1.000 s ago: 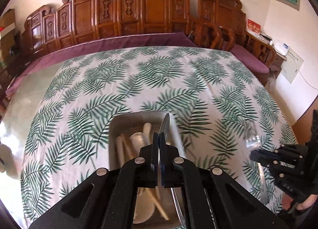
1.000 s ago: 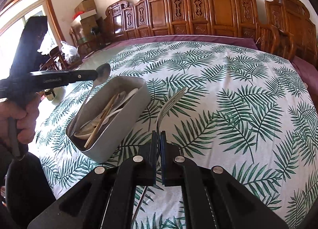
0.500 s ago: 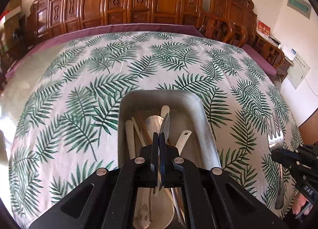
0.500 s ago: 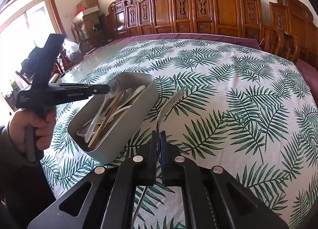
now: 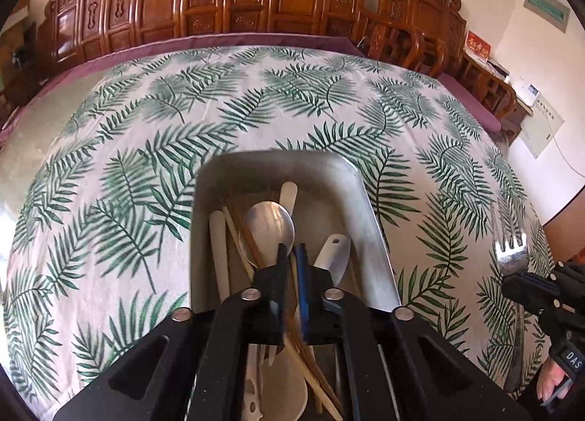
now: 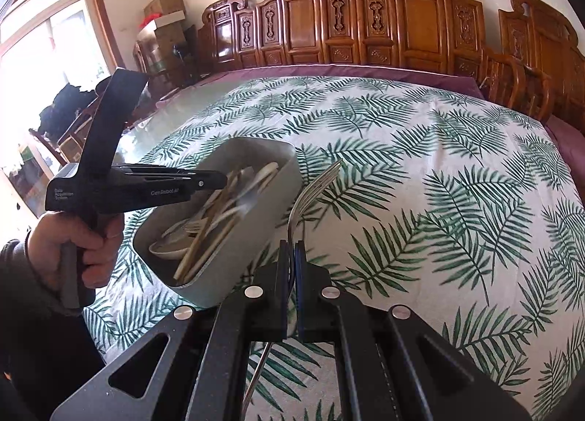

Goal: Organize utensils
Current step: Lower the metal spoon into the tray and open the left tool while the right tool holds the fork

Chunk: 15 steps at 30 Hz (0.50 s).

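Spoon (image 5: 268, 229) has been released into the tray (image 5: 369, 238); left gripper (image 5: 290, 260) is parted above it, while the right gripper (image 6: 291, 254) is clenched on the fork (image 6: 310, 190).

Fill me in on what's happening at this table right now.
A person is sorting cutlery into a metal tray on a leaf-print tablecloth. The left gripper hangs over the tray with its jaws slightly apart; a metal spoon lies below among chopsticks and pale utensils. The right gripper grips a fork, tines forward, beside the tray, not yet put in.
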Each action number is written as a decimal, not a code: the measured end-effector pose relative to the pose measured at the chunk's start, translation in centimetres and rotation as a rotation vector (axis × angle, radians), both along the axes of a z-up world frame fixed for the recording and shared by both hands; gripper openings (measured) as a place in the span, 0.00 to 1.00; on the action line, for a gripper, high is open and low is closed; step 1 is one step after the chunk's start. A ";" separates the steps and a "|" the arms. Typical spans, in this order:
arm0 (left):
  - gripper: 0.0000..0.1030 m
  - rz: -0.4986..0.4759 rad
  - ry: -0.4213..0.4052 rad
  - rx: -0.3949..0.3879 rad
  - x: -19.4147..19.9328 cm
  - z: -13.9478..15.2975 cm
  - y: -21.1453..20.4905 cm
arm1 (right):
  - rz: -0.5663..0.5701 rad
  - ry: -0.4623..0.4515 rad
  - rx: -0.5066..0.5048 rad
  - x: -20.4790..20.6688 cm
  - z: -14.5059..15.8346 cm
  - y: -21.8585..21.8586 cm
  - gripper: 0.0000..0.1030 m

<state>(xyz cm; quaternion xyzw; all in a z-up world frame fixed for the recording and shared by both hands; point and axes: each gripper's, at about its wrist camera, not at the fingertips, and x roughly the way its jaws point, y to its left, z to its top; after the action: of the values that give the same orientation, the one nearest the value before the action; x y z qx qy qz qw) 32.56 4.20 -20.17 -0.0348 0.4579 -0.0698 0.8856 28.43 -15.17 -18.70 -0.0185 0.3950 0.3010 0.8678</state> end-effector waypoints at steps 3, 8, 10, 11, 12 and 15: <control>0.20 0.008 -0.042 0.020 -0.5 1.2 0.3 | 0.014 -0.013 -0.006 0.1 0.7 0.9 0.04; 0.34 0.023 -0.084 0.033 -0.9 2.7 1.4 | 0.037 -0.026 -0.014 0.4 1.6 2.6 0.04; 0.37 0.034 -0.097 0.038 -1.0 3.2 2.0 | 0.043 -0.027 -0.007 0.7 1.8 3.3 0.04; 0.37 0.041 -0.101 0.040 -1.1 3.4 2.3 | 0.047 -0.030 -0.003 0.8 1.9 3.8 0.04; 0.42 0.046 -0.102 0.042 -1.1 3.5 2.5 | 0.049 -0.032 0.001 0.9 2.0 4.2 0.04; 0.63 0.069 -0.135 0.048 -1.4 4.2 3.6 | 0.057 -0.032 0.016 1.5 2.1 5.4 0.04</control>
<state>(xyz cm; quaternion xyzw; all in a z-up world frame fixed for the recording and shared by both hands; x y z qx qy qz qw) 31.12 7.84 -15.93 -0.0246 0.3973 -0.0305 0.9169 29.92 -9.78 -16.56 -0.0276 0.3779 0.3284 0.8652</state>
